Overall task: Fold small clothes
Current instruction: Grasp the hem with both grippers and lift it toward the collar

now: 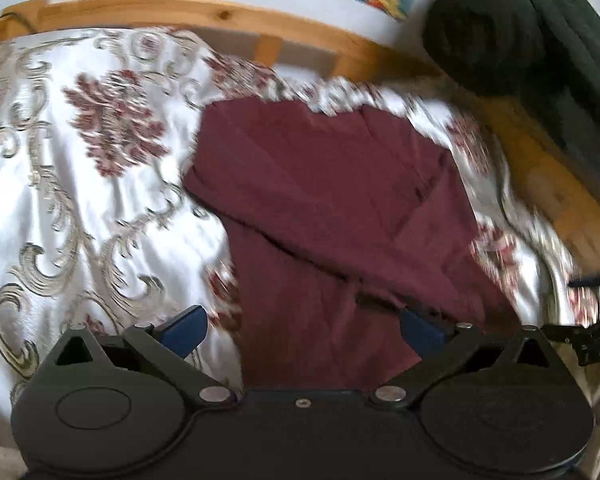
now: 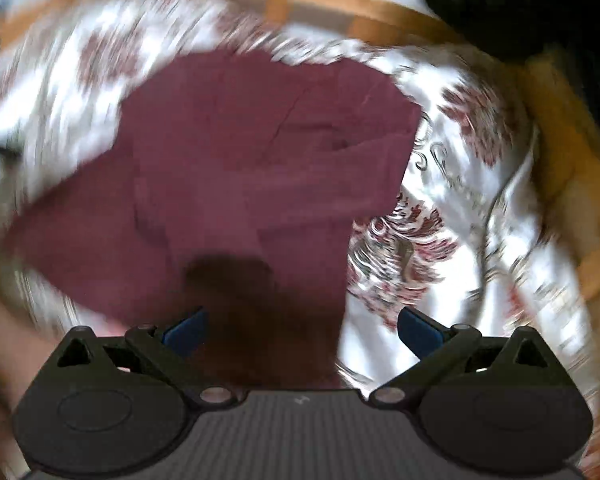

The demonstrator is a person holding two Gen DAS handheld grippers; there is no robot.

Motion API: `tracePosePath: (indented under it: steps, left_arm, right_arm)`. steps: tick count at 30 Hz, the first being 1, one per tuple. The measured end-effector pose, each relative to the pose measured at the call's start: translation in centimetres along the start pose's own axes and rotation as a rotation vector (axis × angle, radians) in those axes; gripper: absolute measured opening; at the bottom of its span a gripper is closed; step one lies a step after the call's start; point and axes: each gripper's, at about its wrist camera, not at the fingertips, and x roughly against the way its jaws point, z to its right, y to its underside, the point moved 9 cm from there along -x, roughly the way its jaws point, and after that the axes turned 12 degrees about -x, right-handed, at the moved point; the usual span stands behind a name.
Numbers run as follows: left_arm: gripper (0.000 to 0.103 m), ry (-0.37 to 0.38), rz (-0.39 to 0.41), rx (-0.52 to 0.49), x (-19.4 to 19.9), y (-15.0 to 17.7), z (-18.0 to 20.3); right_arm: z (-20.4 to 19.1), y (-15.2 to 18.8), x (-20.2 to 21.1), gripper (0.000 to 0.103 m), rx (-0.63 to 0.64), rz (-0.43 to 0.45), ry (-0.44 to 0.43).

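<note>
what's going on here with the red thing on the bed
A person is folding a maroon garment with a handheld gripper in each hand. It lies partly folded on a white bedspread with a red and silver floral pattern, inside a wooden bed frame. Both the left gripper and the right gripper are wide open above the cloth and hold nothing. The right view is badly blurred.
</note>
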Motion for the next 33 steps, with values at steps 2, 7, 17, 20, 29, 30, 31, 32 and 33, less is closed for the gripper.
tracePosePath:
  steps: [2, 7, 17, 20, 29, 30, 31, 32, 33]
  left_arm:
    - [0.102, 0.019, -0.025, -0.05, -0.1, 0.4, 1.1]
    - [0.102, 0.087, -0.087, -0.187, -0.7, 1.9, 4.2]
    - [0.102, 0.024, -0.268, -0.51, -2.9, 6.0, 7.8]
    - [0.101, -0.031, -0.32, -0.562, -3.7, 6.6, 7.7]
    - [0.073, -0.12, -0.371, -0.579, -4.4, 6.9, 6.6]
    - [0.072, -0.117, -0.368, -0.571, -4.4, 6.8, 6.5]
    - [0.072, -0.116, -0.366, -0.567, -4.4, 6.7, 6.5]
    - [0.072, -0.117, -0.364, -0.569, -4.4, 6.7, 6.5]
    - [0.072, -0.12, -0.362, -0.575, -4.4, 6.7, 6.6]
  right_arm:
    - [-1.0, 1.4, 0.1, 0.103, 0.126, -0.04, 0.042]
    - [-2.8, 4.1, -1.8, 0.103, 0.247, -0.175, 0.057]
    - [-3.8, 3.9, -4.9, 0.092, 0.313, -0.191, 0.08]
    - [-3.6, 3.4, -5.2, 0.083, 0.286, -0.165, 0.056]
    - [-2.0, 2.2, -3.9, 0.023, 0.182, -0.072, -0.055]
    - [-1.9, 2.1, -3.6, 0.021, 0.165, -0.062, -0.069]
    - [-1.8, 1.9, -3.3, 0.019, 0.148, -0.052, -0.083]
    - [-1.7, 1.8, -3.1, 0.019, 0.133, -0.043, -0.093]
    - [-1.5, 1.6, -3.0, 0.018, 0.117, -0.034, -0.099]
